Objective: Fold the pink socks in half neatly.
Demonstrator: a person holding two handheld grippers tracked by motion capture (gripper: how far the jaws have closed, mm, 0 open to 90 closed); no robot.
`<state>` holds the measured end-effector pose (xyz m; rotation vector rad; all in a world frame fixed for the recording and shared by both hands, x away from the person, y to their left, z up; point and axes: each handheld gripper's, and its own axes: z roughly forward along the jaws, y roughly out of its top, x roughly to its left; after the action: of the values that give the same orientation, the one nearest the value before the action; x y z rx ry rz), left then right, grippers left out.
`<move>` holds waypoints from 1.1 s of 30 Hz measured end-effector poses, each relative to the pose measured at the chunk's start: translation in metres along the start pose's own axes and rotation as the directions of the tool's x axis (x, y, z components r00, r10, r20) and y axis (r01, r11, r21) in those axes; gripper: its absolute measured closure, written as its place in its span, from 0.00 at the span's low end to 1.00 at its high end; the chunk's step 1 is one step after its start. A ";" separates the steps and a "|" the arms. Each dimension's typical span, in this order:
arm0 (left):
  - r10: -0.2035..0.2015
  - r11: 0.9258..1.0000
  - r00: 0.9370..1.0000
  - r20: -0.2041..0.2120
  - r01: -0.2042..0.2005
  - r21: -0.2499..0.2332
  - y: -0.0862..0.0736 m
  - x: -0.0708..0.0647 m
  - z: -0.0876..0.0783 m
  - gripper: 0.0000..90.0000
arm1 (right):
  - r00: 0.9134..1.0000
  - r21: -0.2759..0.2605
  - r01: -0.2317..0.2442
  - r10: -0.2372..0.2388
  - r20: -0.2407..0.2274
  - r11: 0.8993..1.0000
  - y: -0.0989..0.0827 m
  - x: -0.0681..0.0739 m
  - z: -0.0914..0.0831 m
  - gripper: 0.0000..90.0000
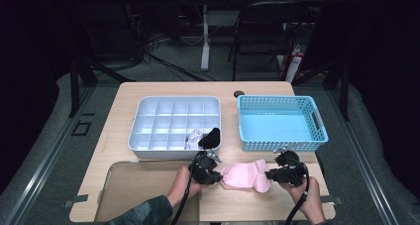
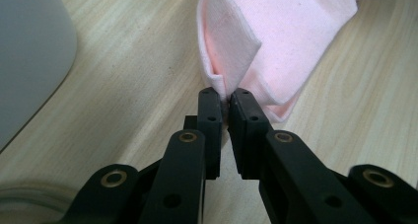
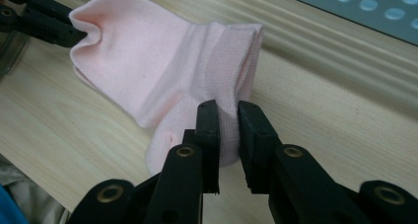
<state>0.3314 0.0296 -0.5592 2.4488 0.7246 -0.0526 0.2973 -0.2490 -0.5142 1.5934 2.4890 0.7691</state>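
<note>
Both hand-held grippers are clamped on one pink sock (image 1: 246, 176), which lies on the worktop (image 1: 99, 160) near its front edge. An edge at one end is pinched by the left hand-held gripper (image 2: 227, 94), and the other end is gripped by the right hand-held gripper (image 3: 227, 107), so the sock is held between the two. A folding step appears to be in hand: the cloth is already doubled over along part of its length. The next move probably calls for one end to be carried over the other without either pinch being lost. Just behind stands a white divided tray (image 1: 176, 122), with a white sock (image 1: 193, 138) and a black sock (image 1: 211, 137) in its front compartments. A blue basket (image 1: 280, 123) sits beside it. Nothing is seen between the sock and the tray.
</note>
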 end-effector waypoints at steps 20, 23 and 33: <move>-0.030 1.000 1.000 0.008 0.030 -0.011 0.003 0.002 0.004 0.93 | 0.994 -0.065 0.046 -0.052 -0.099 0.997 0.011 0.023 -0.008 0.89; -0.027 1.000 1.000 0.011 0.027 -0.010 0.005 0.001 0.004 0.93 | 0.992 -0.059 0.069 -0.074 -0.103 0.996 0.015 0.031 -0.003 0.89; -0.023 1.000 1.000 0.015 0.023 -0.006 0.008 -0.001 0.007 0.93 | 0.987 -0.048 0.124 -0.128 -0.092 0.991 0.027 0.058 0.023 0.89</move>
<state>0.3356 0.0197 -0.5611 2.4314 0.7457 -0.0773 0.3003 -0.1811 -0.5105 1.4011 2.5908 0.8932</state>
